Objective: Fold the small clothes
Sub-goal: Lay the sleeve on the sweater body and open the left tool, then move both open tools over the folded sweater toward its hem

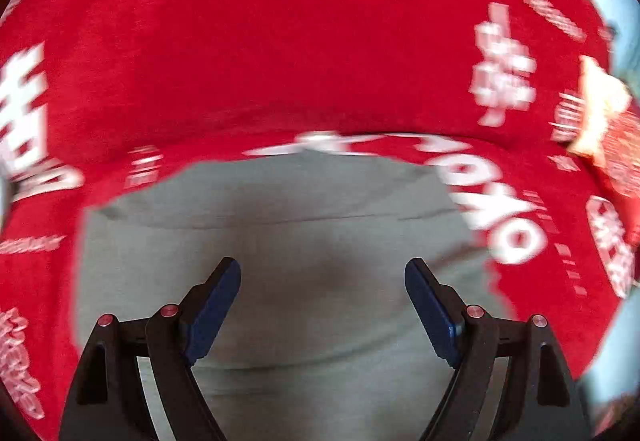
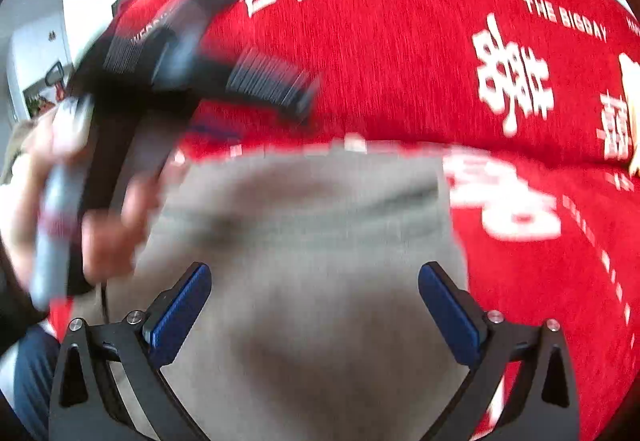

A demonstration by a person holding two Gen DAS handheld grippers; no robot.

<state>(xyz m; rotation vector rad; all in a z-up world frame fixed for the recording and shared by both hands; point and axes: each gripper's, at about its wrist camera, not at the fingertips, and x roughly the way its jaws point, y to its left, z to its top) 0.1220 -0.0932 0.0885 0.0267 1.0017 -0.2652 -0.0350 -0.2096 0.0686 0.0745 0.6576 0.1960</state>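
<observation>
A grey garment (image 1: 304, 241) lies flat on a red cloth with white lettering (image 1: 280, 41). It also shows in the right wrist view (image 2: 312, 241). My left gripper (image 1: 322, 269) is open and empty, its blue-padded fingers held just above the grey fabric. My right gripper (image 2: 314, 277) is open and empty, also over the garment. In the right wrist view the other gripper's body (image 2: 180, 57), held by a hand (image 2: 112, 233), hangs over the garment's left edge. Both views are blurred by motion.
The red cloth (image 2: 400, 41) covers the whole surface around the garment. A tan and red object (image 1: 600, 109) lies at the cloth's right edge. White walls and furniture (image 2: 36, 53) show at the far left of the right wrist view.
</observation>
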